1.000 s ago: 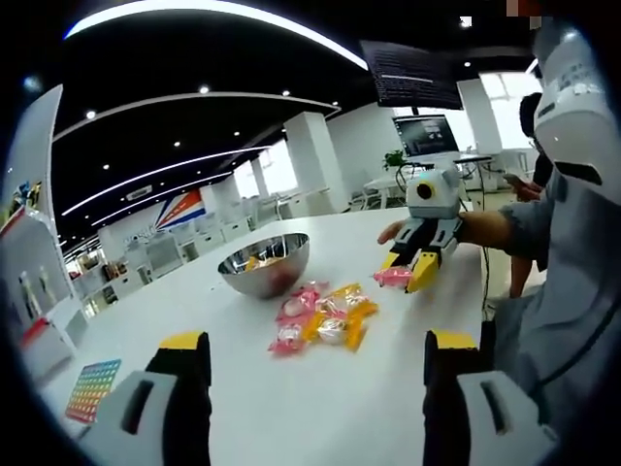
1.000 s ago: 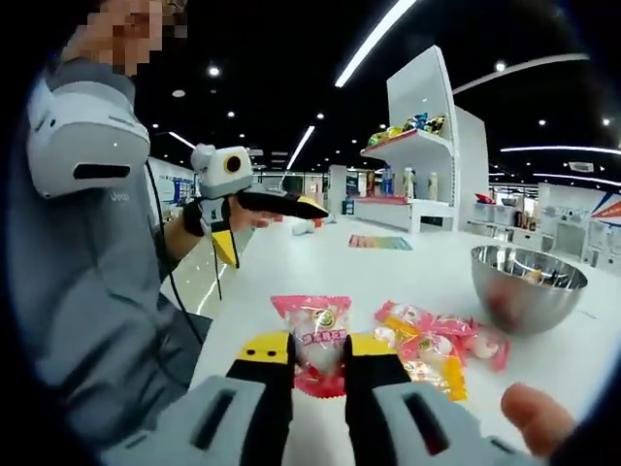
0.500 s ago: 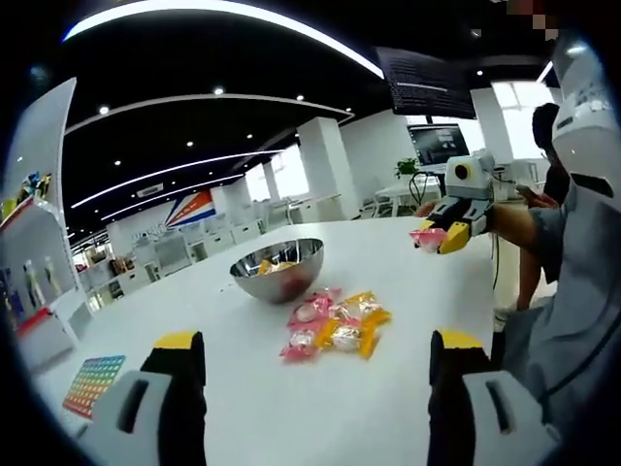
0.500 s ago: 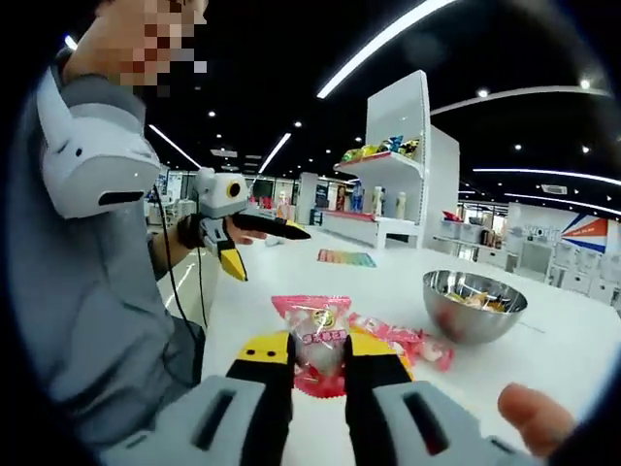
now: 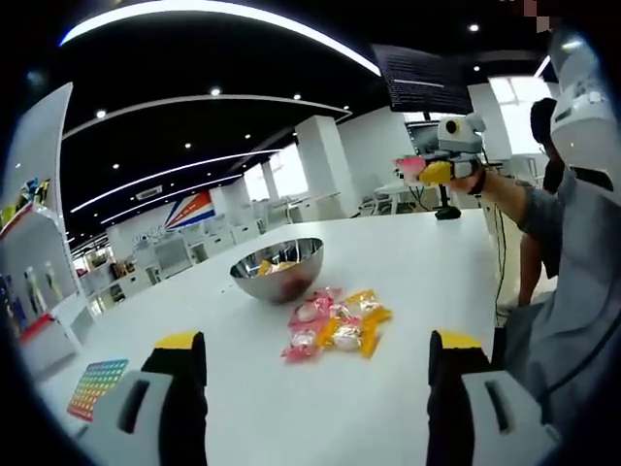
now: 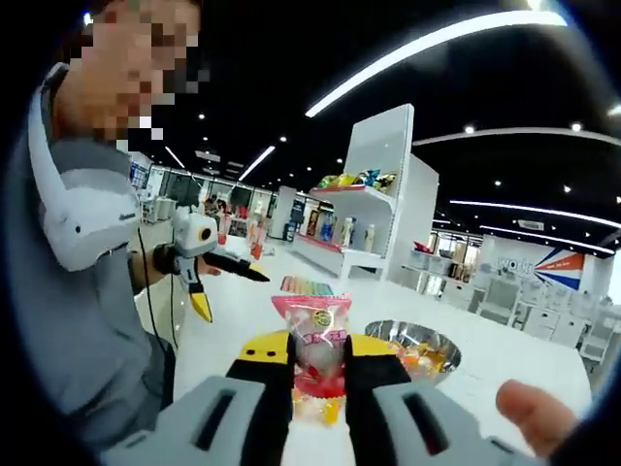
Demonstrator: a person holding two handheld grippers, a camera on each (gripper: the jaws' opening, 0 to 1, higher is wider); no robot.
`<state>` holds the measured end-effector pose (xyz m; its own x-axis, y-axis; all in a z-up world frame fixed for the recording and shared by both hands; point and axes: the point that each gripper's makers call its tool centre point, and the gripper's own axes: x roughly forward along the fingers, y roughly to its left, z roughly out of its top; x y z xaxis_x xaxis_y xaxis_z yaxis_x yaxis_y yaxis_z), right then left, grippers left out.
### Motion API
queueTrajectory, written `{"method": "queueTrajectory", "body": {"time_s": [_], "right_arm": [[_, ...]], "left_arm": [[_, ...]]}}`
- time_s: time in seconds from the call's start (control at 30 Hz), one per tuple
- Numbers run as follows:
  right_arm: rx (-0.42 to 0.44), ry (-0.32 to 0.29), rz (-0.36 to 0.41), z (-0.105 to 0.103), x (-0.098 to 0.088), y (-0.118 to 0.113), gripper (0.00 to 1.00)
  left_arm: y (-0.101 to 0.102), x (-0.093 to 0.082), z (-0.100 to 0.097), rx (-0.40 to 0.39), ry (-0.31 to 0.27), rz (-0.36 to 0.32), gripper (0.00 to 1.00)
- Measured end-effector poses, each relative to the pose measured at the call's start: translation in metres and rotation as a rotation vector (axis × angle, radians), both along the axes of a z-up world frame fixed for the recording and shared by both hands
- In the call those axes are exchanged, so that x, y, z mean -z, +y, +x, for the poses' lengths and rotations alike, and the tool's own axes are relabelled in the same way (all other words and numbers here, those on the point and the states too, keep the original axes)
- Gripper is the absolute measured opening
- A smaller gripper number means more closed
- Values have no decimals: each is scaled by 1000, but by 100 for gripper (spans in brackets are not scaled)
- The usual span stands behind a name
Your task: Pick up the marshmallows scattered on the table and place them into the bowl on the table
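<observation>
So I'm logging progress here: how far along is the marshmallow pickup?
Partly done. The steel bowl already holds a few packets. The right gripper is shut on a pink marshmallow packet, raised above the table. The left gripper is open and empty. A cluster of packets still lies beside the bowl.

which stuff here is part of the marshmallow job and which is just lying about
Part of the job:
- steel bowl, some packets already inside
- heap of wrapped marshmallows on the white table
- pink marshmallow packet gripped in the right claw
- left claw, open

Just lying about:
- colourful card near the table edge
- shelf unit with goods
</observation>
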<state>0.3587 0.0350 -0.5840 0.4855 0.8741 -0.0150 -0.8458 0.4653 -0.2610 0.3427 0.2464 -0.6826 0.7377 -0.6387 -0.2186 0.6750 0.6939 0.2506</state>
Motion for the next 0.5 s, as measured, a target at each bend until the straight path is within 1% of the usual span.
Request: {"method": "queueTrajectory", "body": {"time_s": [0.1,0.13,0.17,0.23,0.27,0.3,0.33,0.4,0.43,0.47,0.5], "right_arm": [[28,-46,-33,19,-41,3,16],[42,-56,-37,30,-59,6,16],[47,-56,-39,34,-63,7,16],[71,-62,-48,47,-78,9,16],[94,-62,-55,60,-87,12,16],[159,-56,-74,89,-97,15,16],[189,-38,-86,103,-97,17,16],[250,10,-111,133,-90,21,16],[260,32,-114,142,-85,24,16],[287,74,-130,160,-72,28,16],[320,90,-146,173,-60,30,16]], "left_arm": [[1,-1,0,-2,-2,5,93],[2,-1,0,-5,-4,5,93],[2,-2,0,-6,-5,5,94],[1,-3,-2,-6,-7,-1,93],[1,-3,-2,-6,-7,-3,93],[1,-2,-3,-7,-8,0,93],[1,-2,-3,-8,-9,3,92],[1,1,-4,-9,-8,13,92],[1,1,-4,-10,-7,14,92],[2,1,-4,-11,-6,13,92],[2,1,-5,-10,-6,10,92]]}}
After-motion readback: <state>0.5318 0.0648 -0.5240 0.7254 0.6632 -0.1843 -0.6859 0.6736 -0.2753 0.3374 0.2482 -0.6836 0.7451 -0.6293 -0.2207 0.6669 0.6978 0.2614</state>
